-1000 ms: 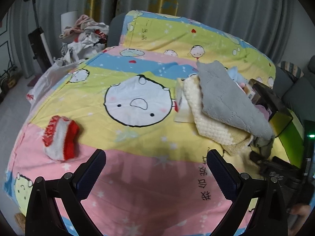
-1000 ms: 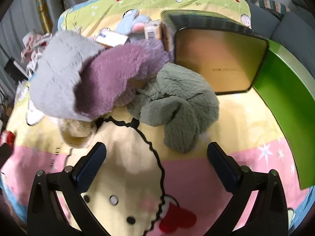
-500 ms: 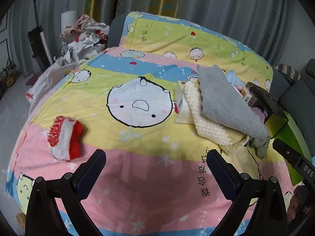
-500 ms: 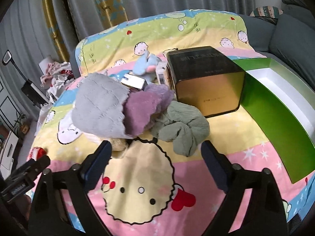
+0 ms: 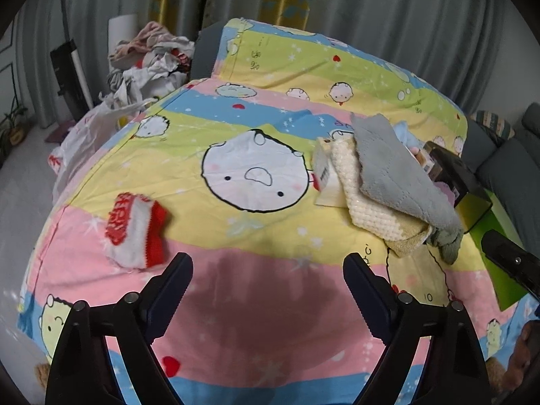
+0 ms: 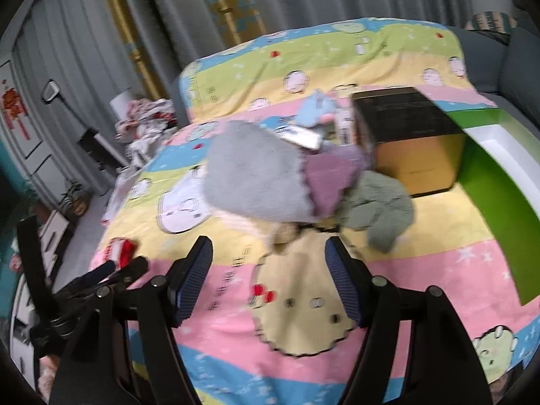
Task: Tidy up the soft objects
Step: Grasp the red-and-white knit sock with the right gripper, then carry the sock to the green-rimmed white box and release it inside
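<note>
Fingers of left gripper (image 5: 268,278) and right gripper (image 6: 270,263) apart, closing on nothing, above cartoon bedsheet (image 5: 236,303).

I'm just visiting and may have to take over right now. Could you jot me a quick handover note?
Left tool: nothing between its jaws, which are closing.
Right tool: also empty, jaws closing.
Things: red-and-white sock lies alone on the cartoon bedsheet. The grey cloth lies over the cream towel, with the purple cloth and green cloth heaped beside the dark box.
Done: nothing looks sorted.
Left: probably everything.
</note>
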Action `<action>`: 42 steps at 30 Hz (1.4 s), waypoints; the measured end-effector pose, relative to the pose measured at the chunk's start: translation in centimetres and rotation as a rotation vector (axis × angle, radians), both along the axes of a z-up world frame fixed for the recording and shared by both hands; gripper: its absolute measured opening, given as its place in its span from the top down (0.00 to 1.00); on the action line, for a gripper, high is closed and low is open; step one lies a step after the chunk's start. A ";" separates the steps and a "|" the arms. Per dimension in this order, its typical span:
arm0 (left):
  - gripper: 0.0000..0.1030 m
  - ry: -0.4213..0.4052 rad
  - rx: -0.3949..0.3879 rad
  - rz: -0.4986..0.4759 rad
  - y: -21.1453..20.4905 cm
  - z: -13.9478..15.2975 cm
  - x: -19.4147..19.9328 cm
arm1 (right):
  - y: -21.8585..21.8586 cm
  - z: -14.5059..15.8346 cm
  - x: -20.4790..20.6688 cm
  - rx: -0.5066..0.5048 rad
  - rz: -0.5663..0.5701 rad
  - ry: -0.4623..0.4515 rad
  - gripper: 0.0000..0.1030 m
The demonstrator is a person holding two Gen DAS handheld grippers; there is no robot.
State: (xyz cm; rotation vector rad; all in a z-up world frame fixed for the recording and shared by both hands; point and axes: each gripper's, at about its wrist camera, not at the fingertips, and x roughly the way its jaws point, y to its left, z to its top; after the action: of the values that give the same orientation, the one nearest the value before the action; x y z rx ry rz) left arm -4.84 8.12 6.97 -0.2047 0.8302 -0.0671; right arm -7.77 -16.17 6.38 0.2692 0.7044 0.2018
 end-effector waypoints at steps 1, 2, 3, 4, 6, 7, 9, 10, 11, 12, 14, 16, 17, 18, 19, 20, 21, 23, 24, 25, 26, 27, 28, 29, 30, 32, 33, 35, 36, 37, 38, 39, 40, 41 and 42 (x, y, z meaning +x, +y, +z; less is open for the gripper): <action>0.11 0.003 -0.010 0.008 0.5 0.0 -0.1 | 0.5 0.1 0.1 0.010 0.017 0.006 0.24; 0.11 0.007 -0.019 0.021 1.0 -0.1 -0.2 | 1.0 0.2 0.3 0.012 0.034 0.009 0.22; 0.11 0.009 -0.029 0.038 1.8 -0.1 -0.3 | 1.5 0.2 0.5 0.009 0.043 0.009 0.22; 0.11 0.012 -0.036 0.047 2.2 -0.2 -0.3 | 2.1 0.4 0.7 0.000 0.052 0.008 0.22; 0.11 0.027 -0.058 0.066 3.4 -0.4 -0.2 | 3.2 0.5 1.3 -0.024 0.064 0.010 0.22; 0.11 0.035 -0.067 0.075 3.8 -0.6 -0.1 | 4.0 0.6 1.7 -0.035 0.069 0.013 0.21; 0.11 0.050 -0.082 0.096 4.8 -1.0 -0.1 | 5.1 0.5 2.1 -0.052 0.082 0.019 0.21; 0.11 0.050 -0.089 0.102 5.1 -1.0 -0.1 | 5.7 0.5 2.4 -0.071 0.086 0.021 0.21; 0.11 0.050 -0.095 0.108 5.6 -1.1 -0.1 | 6.4 0.5 2.6 -0.096 0.090 0.016 0.21; 0.11 0.055 -0.102 0.116 6.0 -1.2 0.0 | 6.8 0.5 2.8 -0.113 0.096 0.012 0.21; 0.11 0.066 -0.132 0.131 6.9 -1.5 0.2 | 8.0 0.5 3.4 -0.144 0.112 0.017 0.21; 0.11 0.081 -0.160 0.144 7.6 -1.8 0.3 | 9.2 0.4 4.4 -0.153 0.132 0.027 0.21; 0.11 0.087 -0.171 0.152 7.9 -2.0 0.4 | 9.7 0.4 4.8 -0.146 0.145 0.035 0.21; 0.11 0.094 -0.177 0.162 8.2 -2.2 0.5 | 10.3 0.4 5.4 -0.124 0.168 0.048 0.21; 0.17 0.094 -0.175 0.167 8.4 -2.2 0.5 | 10.9 0.4 5.9 -0.099 0.191 0.062 0.21; 0.22 0.092 -0.173 0.169 8.5 -2.2 0.6 | 11.4 0.3 6.3 -0.070 0.218 0.080 0.21; 0.30 0.094 -0.170 0.174 8.7 -2.3 0.7 | 12.0 0.0 7.1 -0.028 0.254 0.109 0.21; 0.31 0.106 -0.170 0.202 9.2 -2.5 0.9 | 13.1 -0.6 8.4 0.026 0.298 0.162 0.21; 0.31 0.112 -0.170 0.218 9.6 -2.8 1.0 | 13.9 -1.1 9.1 0.048 0.329 0.197 0.21; 0.31 0.122 -0.170 0.232 9.9 -3.0 1.1 | 14.7 -1.4 9.5 0.061 0.351 0.218 0.21; 0.31 0.128 -0.173 0.241 10.2 -3.2 1.2 | 15.6 -1.9 10.1 0.072 0.372 0.246 0.21; 0.32 0.136 -0.183 0.256 10.7 -3.4 1.3 | 16.4 -2.3 10.5 0.074 0.386 0.270 0.21; 0.33 0.141 -0.197 0.266 11.0 -3.6 1.3 | 17.6 -2.8 11.3 0.079 0.402 0.299 0.21; 0.34 0.149 -0.218 0.275 11.5 -3.8 1.3 | 18.3 -3.1 11.8 0.087 0.414 0.320 0.21; 0.35 0.157 -0.236 0.283 11.8 -3.9 1.2 | 19.4 -3.5 12.4 0.100 0.436 0.345 0.21; 0.36 0.164 -0.272 0.299 12.6 -4.1 1.1 | 20.9 -3.8 13.0 0.125 0.479 0.383 0.20; 0.36 0.166 -0.286 0.309 13.0 -4.2 1.0 | 21.8 -4.0 13.3 0.139 0.497 0.401 0.20; 0.39 0.166 -0.301 0.325 13.7 -4.4 1.0 | 23.6 -4.6 13.6 0.149 0.539 0.433 0.21; 0.45 0.168 -0.304 0.329 13.9 -4.4 1.0 | 24.4 -4.8 13.8 0.150 0.555 0.446 0.21; 0.49 0.169 -0.306 0.332 14.1 -4.5 1.1 | 25.3 -5.4 14.0 0.142 0.565 0.462 0.24; 0.50 0.166 -0.307 0.329 14.2 -4.5 1.2 | 25.9 -6.0 14.2 0.130 0.569 0.484 0.31; 0.52 0.164 -0.307 0.320 14.2 -4.6 1.2 | 26.3 -6.6 14.4 0.116 0.567 0.510 0.36; 0.57 0.165 -0.312 0.307 14.1 -4.6 1.3 | 26.4 -7.3 14.4 0.094 0.561 0.541 0.45; 0.62 0.167 -0.316 0.297 14.0 -4.7 1.4 | 26.4 -7.5 14.2 0.088 0.556 0.539 0.50; 0.68 0.169 -0.334 0.273 13.8 -4.7 1.6 | 26.1 -7.3 13.8 0.098 0.562 0.515 0.51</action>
State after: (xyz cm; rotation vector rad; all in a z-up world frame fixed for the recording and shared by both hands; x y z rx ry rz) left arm -3.26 21.88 2.23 -0.6434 0.9496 0.0703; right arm 6.05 9.92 -0.93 0.2116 1.2771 0.7201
